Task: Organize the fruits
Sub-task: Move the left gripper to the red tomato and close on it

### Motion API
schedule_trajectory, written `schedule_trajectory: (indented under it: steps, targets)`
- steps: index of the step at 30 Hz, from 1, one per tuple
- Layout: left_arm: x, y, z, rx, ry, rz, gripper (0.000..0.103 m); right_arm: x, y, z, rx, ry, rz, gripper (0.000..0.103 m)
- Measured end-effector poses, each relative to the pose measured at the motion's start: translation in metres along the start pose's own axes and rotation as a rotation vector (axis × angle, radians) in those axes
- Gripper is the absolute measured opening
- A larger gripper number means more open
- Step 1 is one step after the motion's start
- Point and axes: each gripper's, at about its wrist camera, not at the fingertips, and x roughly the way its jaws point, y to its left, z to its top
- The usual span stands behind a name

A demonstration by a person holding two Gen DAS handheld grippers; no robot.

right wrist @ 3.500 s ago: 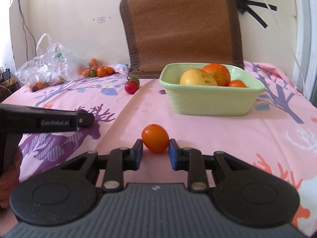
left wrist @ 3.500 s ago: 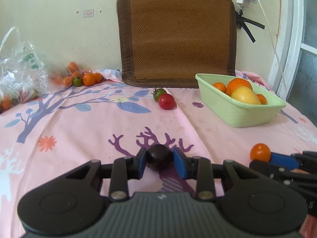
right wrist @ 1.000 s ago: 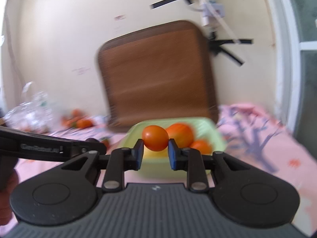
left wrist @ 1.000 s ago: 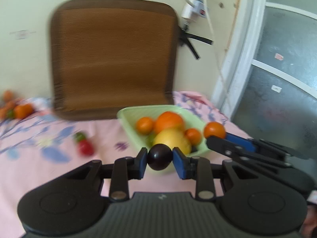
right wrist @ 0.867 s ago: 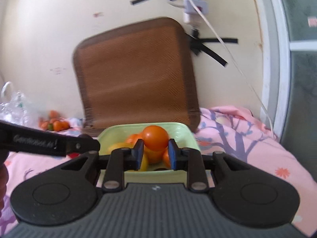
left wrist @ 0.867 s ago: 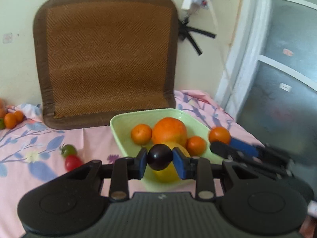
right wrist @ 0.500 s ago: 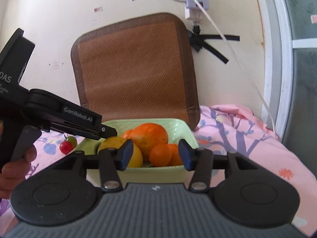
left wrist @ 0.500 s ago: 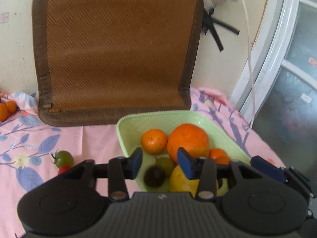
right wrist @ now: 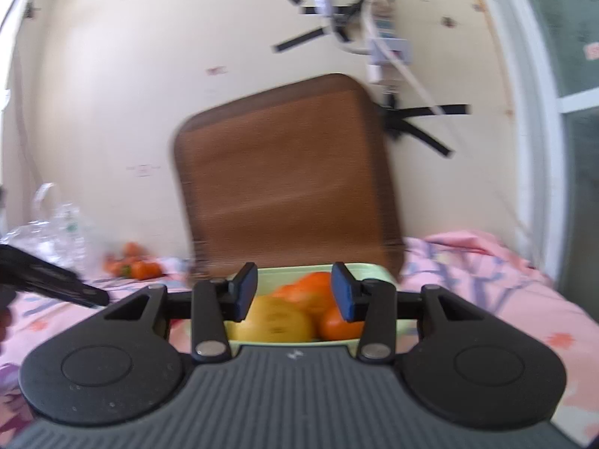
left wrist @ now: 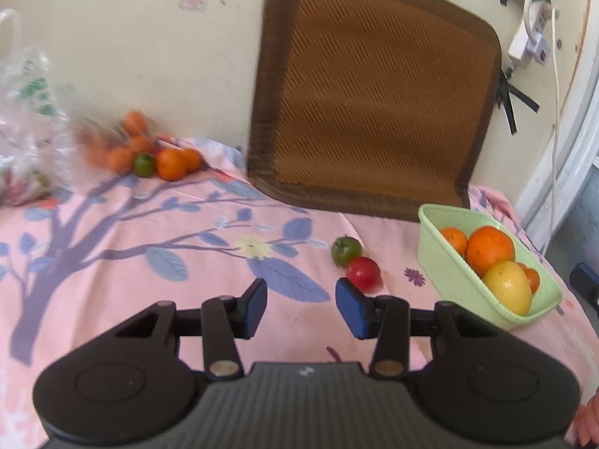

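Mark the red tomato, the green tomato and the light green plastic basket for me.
red tomato (left wrist: 363,273), left wrist view, middle of its skin
green tomato (left wrist: 346,250), left wrist view, its top
light green plastic basket (left wrist: 445,262), left wrist view, near outer wall

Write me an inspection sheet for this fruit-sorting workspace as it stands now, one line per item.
Surface: pink floral cloth, no spills seen.
Job's things: pale green plastic basket holding oranges and a yellow fruit; red tomato touching green tomato on the cloth; pile of small orange fruits with one green by the wall.
Clutter: clear plastic bag at far left; brown woven mat leaning on the wall.
Grippers: left tool open, empty, above the cloth; right tool open, empty, in front of the basket.
Cables: white power strip with cord, taped to the wall.
Surroundings: cream wall, white door frame at right.
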Motion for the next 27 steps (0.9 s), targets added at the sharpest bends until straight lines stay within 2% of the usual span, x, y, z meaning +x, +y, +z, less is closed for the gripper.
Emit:
schedule_trajectory:
  steps: [2,5,6,7,10,12,14,16,19,21,25,27]
  targets:
    - [0.015,-0.004,0.006,0.004,0.019,-0.007,0.049,0.000,0.014,-0.003,-0.054,0.012,0.023,0.041]
    - [0.042,-0.019,0.011,0.027,0.051,-0.017,0.050,-0.001,0.032,-0.009,-0.159,0.011,0.032,0.041]
    - [0.051,-0.026,0.011,0.039,0.059,-0.007,0.054,-0.002,0.034,-0.009,-0.171,0.006,0.038,0.041]
    - [0.059,-0.031,0.013,0.047,0.051,0.000,0.066,-0.002,0.033,-0.008,-0.169,0.007,0.040,0.041]
    - [0.071,-0.046,0.015,0.077,0.032,0.043,0.066,0.003,0.024,-0.005,-0.112,0.036,0.043,0.041]
    - [0.071,-0.051,0.012,0.077,0.031,0.046,0.055,0.007,0.018,-0.005,-0.088,0.051,0.042,0.041]
    - [0.065,-0.056,0.007,0.108,0.015,0.034,0.031,0.008,0.017,-0.005,-0.079,0.058,0.042,0.041]
    - [0.055,-0.062,0.001,0.157,-0.005,0.051,0.019,0.010,0.017,-0.005,-0.080,0.067,0.049,0.041]
    - [0.046,-0.060,-0.010,0.172,0.016,0.038,0.019,0.012,0.019,-0.006,-0.089,0.078,0.055,0.041]
    - [0.042,-0.051,-0.014,0.134,0.036,0.026,0.022,0.012,0.020,-0.006,-0.087,0.078,0.054,0.041]
    - [0.039,-0.039,-0.010,0.078,0.011,-0.008,0.053,0.015,0.023,-0.003,-0.067,0.092,0.066,0.041]
    - [0.042,-0.042,-0.005,0.079,-0.003,-0.030,0.054,0.016,0.028,-0.001,-0.074,0.097,0.068,0.041]
